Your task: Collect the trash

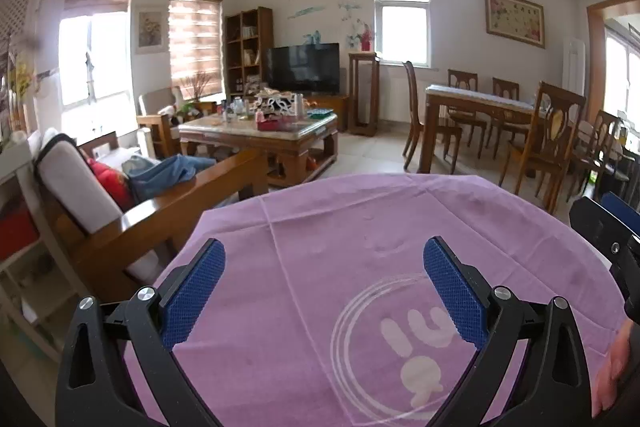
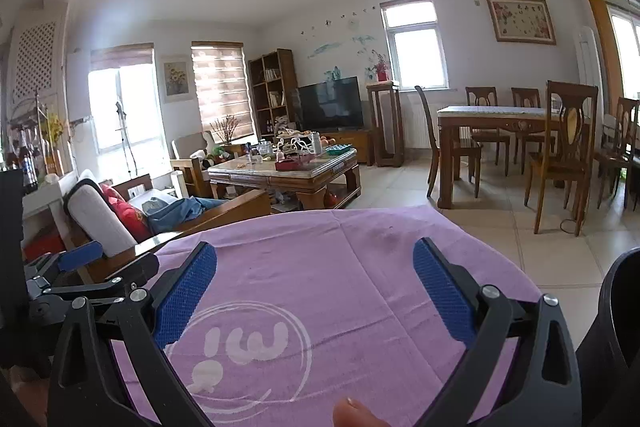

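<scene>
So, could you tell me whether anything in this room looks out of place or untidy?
Yes: blue clothing lies crumpled across the wooden sofa, and the coffee table is crowded with bottles and containers. The purple cloth under both open grippers, left and right, shows only creases, no trash.

The left tool [image 1: 324,283] hangs with its blue pads wide apart above the purple cloth [image 1: 320,227] on the worktop, the coffee table [image 1: 260,133] well beyond it.
</scene>
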Available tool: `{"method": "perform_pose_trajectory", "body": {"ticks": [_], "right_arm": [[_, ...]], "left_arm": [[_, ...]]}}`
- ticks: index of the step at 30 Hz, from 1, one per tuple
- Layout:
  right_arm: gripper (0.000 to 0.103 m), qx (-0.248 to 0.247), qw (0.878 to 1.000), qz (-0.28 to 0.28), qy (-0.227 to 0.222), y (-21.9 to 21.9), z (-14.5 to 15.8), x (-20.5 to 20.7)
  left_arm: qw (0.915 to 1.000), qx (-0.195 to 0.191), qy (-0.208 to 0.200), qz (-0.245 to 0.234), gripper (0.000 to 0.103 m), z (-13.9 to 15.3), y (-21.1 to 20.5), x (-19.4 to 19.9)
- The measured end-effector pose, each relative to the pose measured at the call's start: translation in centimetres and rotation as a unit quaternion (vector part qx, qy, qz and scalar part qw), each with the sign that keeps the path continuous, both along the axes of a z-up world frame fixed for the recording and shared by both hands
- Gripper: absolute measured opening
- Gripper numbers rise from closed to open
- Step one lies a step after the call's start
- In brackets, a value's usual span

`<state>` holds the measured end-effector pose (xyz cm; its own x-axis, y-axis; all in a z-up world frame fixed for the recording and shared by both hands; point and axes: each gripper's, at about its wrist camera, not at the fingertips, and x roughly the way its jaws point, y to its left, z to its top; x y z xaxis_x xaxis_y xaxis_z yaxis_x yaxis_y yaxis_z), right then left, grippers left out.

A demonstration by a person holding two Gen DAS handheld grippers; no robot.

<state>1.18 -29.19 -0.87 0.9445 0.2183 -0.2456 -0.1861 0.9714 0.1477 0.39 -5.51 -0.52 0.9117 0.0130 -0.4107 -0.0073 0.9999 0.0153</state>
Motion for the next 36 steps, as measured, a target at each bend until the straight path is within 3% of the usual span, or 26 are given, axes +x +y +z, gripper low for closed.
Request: {"method": "perform_pose_trajectory", "body": {"ticks": [36], "right_arm": [[0.098,0.011,1.0,-0.008,0.001,-0.45,-0.77,0.04]], "left_arm": [[0.9997,-0.024,-0.008,0.003,0.098,0.22,0.86,-0.33]]}}
